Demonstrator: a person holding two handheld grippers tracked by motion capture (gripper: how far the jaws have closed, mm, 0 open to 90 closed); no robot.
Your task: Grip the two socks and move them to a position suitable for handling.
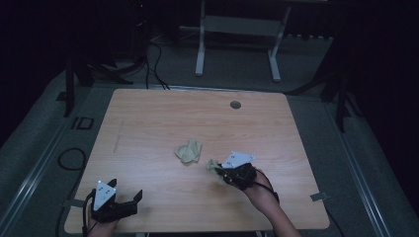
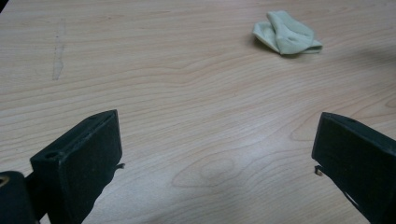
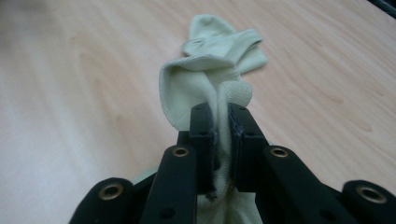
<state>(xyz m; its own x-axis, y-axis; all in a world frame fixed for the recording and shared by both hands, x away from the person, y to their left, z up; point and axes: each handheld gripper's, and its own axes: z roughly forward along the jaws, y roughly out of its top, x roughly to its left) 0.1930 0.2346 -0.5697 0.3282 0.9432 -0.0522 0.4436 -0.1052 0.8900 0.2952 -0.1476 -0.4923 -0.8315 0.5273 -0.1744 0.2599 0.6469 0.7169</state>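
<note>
Clamped in the right gripper [image 3: 219,116], a pale green sock [image 3: 205,84] is raised off the table [image 1: 148,123]. Another sock [image 1: 188,151] lies mid-table (crumpled). Left gripper [image 1: 126,190] gapes, holding nothing.

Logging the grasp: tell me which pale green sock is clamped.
The sock pinched in the right gripper; the other sock lies crumpled, free, mid-table.

The room is dim, its far side black. A light wood-grain worktop [image 1: 163,113] with rounded corners has a round grommet hole [image 1: 235,104] near its far edge. Grey carpet floor [image 1: 237,64] surrounds it. Beyond stands a white metal table frame [image 1: 200,54]. Black cables [image 1: 153,64] trail across the floor at the left.
</note>
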